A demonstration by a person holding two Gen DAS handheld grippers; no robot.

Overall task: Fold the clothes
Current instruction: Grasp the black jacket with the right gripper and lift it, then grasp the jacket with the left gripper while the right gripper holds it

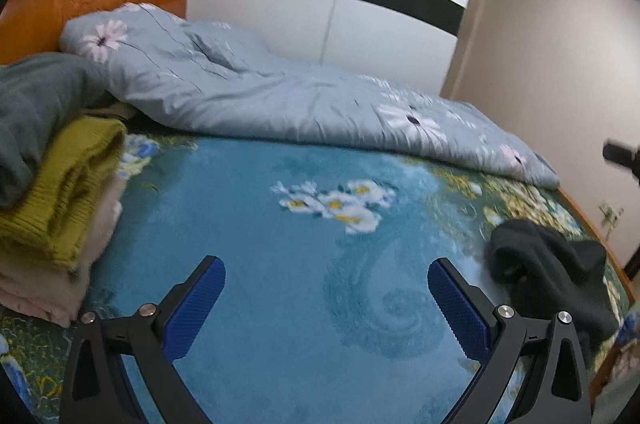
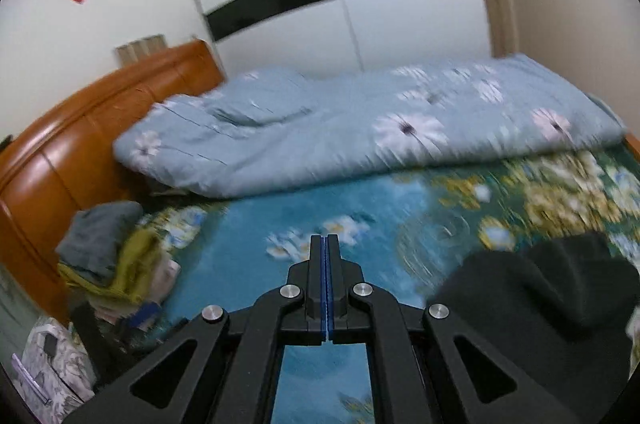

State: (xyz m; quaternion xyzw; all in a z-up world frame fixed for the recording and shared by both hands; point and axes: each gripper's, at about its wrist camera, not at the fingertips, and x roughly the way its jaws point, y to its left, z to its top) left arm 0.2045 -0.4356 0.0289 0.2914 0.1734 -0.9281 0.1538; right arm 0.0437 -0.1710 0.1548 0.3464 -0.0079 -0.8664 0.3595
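Bedroom, two wrist views over a blue floral bedspread [image 1: 280, 264]. Left gripper [image 1: 326, 284] spread wide, holding nothing, bare bedspread between its pads. Right gripper [image 2: 324, 264] pressed together, empty. Dark crumpled garment [image 1: 548, 272] at lower right of both frames — unfolded. Stack of folded clothes [image 1: 60, 183] at left edge, olive knit near the top. Risk: grabbing the heap blind may catch two layers & twist the fold; views are blurred.
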